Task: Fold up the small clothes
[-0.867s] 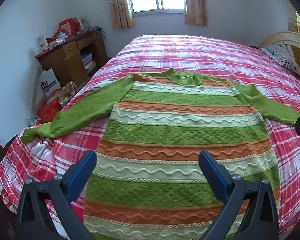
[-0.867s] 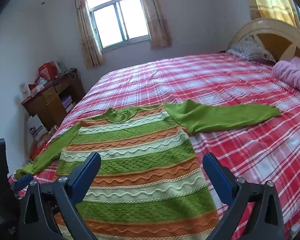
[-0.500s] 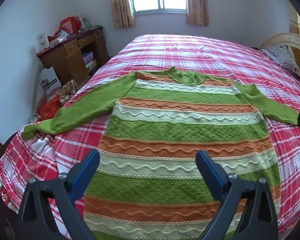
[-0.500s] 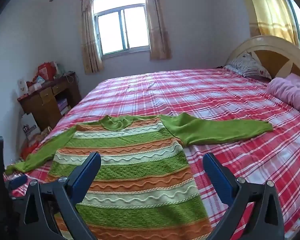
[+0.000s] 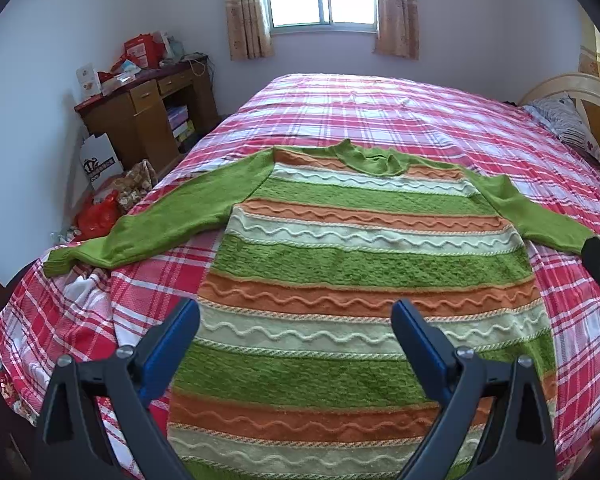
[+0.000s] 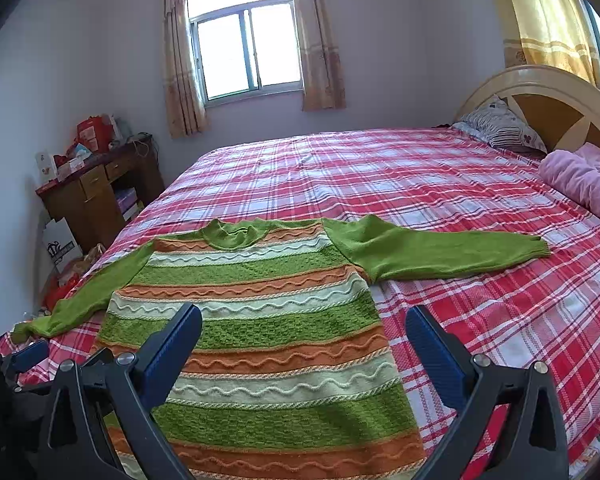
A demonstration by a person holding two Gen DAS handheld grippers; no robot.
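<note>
Both wide-open tools [image 5: 296, 322] [image 6: 304, 326] drew back from sweater [image 5: 356, 264]; only right view shows pink blanket [image 6: 584, 184].

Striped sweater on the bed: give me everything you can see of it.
The striped sweater is a knit pullover with bands of green, orange and pale cream, raised wavy lines running along them, plus plain green sleeves and a green collar. It lies flat, front up, on the red plaid bedspread, collar toward the window, hem toward the cameras and cut off by the frame. Both sleeves are spread outward; the left cuff reaches the bed's edge. Nothing grips it: both hand-held grippers stand open, with nothing between the jaws.
</note>
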